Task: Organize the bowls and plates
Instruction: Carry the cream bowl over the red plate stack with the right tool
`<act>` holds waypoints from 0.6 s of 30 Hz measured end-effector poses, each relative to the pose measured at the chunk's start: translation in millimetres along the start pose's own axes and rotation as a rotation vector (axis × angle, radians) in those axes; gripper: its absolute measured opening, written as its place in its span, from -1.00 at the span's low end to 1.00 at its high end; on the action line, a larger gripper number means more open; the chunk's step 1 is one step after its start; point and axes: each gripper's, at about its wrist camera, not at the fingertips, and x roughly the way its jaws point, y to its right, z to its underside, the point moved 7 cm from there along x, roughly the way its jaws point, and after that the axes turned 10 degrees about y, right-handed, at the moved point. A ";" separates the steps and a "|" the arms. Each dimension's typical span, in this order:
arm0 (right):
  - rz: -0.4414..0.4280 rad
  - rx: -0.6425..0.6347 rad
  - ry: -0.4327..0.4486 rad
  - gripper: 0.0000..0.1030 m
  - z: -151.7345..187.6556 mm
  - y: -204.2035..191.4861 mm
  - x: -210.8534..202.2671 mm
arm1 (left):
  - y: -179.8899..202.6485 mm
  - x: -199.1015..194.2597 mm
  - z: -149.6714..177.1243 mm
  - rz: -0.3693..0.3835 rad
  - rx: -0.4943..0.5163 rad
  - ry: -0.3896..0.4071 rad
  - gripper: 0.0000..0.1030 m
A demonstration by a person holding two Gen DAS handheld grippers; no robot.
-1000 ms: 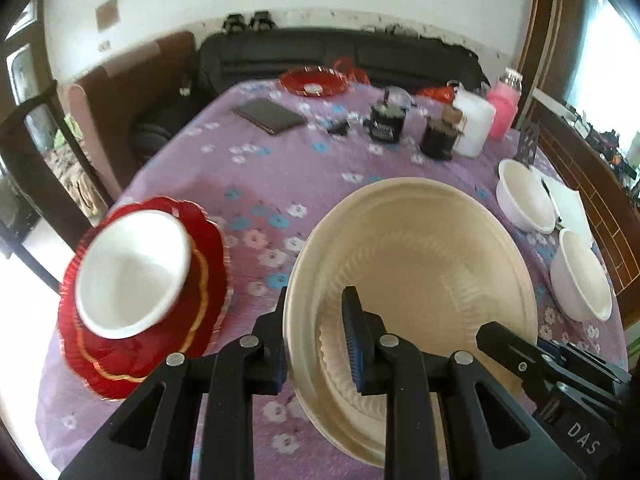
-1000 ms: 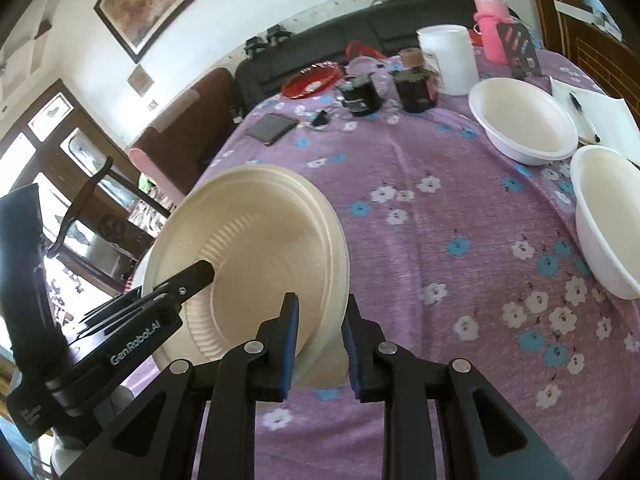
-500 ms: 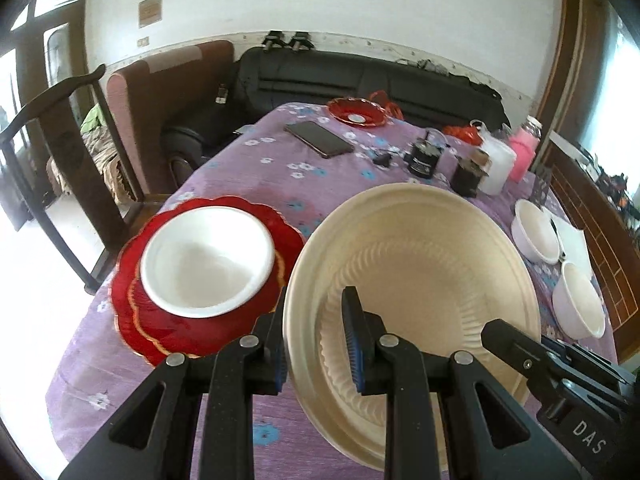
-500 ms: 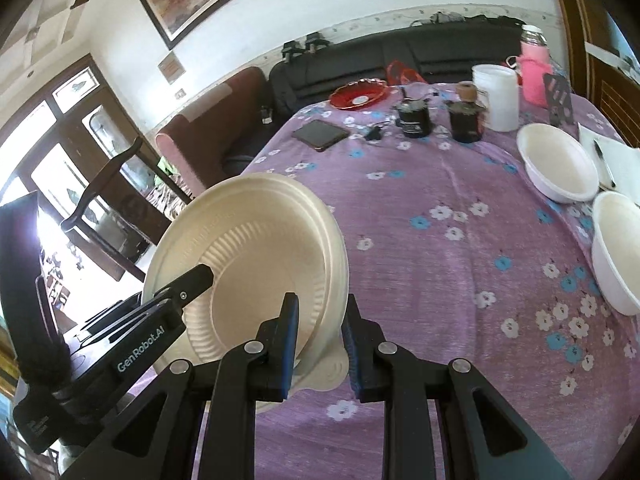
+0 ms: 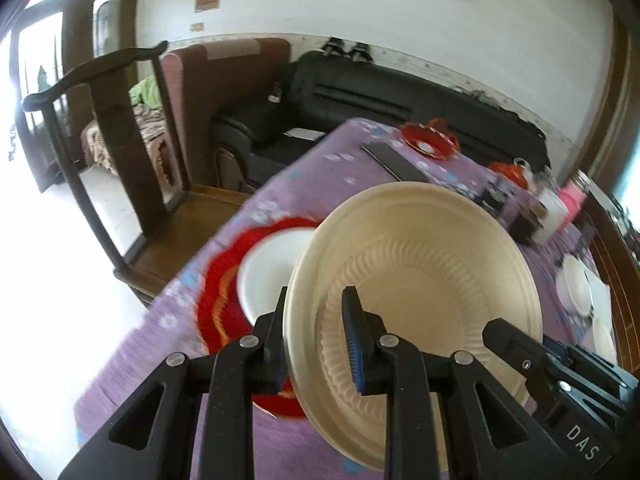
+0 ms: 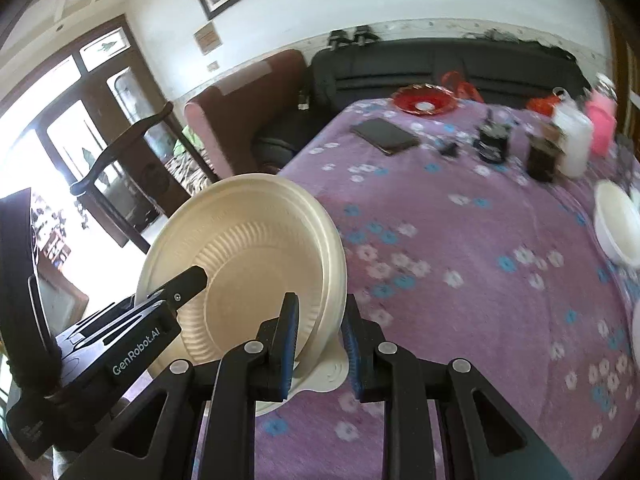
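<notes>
A: Which step is in hand?

B: A carry, it seems. On the left, a white bowl (image 5: 268, 268) sits on a red plate (image 5: 224, 300) on the purple-clothed counter (image 6: 460, 280). To its right, a cream paper plate (image 5: 412, 280) hangs tilted above the counter.

A: Who holds it?

B: Both. The left hand-held gripper (image 5: 316, 344) pinches its near-left rim; the right hand-held gripper (image 6: 320, 340) pinches the opposite rim, one finger inside, one outside.

A: And next?

B: Probably levelling the plate and choosing a resting place; further right, white bowls (image 6: 618, 232) wait.
</notes>
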 end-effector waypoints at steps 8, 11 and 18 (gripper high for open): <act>-0.027 -0.067 -0.018 -0.53 -25.2 -41.2 43.5 | -41.4 18.3 -26.8 -0.093 -0.016 0.033 -0.56; -0.033 -0.066 -0.052 -0.53 -16.1 -48.1 63.6 | -52.7 33.9 -21.5 -0.119 -0.024 0.010 -0.56; -0.026 -0.065 -0.115 -0.53 1.0 -45.1 101.9 | -67.7 75.1 -6.4 -0.151 -0.031 -0.065 -0.56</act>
